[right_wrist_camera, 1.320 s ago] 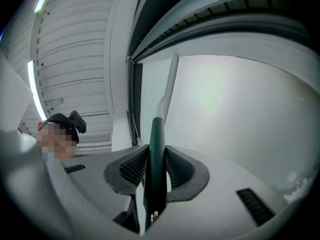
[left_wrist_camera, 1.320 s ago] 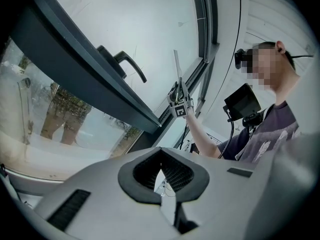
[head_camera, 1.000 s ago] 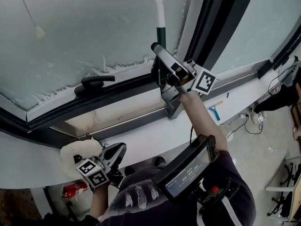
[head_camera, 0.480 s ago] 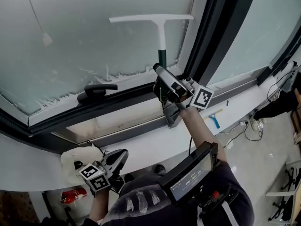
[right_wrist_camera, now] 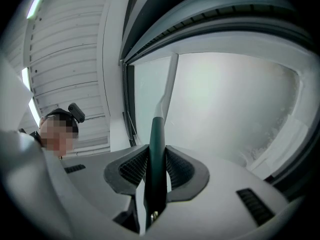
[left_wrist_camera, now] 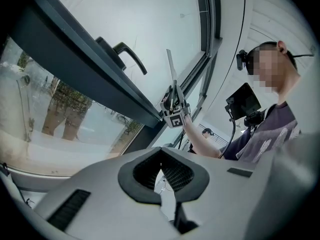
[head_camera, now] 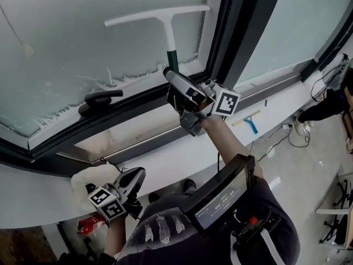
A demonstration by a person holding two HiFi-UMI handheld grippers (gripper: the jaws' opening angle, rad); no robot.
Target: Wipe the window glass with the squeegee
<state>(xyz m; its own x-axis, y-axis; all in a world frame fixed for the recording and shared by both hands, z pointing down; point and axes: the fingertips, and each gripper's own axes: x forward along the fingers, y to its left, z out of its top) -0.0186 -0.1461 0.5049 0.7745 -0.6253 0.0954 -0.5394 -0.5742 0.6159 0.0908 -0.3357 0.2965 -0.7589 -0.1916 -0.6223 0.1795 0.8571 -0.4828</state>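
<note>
Nothing is legible; the chest-mounted screen [head_camera: 218,200] shows digits too blurred.

head view steeply down, left gripper view upward, right gripper view near glass [right_wrist_camera: 225,99] (all share it)

The right gripper [head_camera: 172,76] is held raised on an outstretched forearm [head_camera: 229,145], its jaws clamped on the squeegee handle [head_camera: 170,57]; the left gripper [head_camera: 137,176] is kept low (jaws drawn together, nothing between).
</note>
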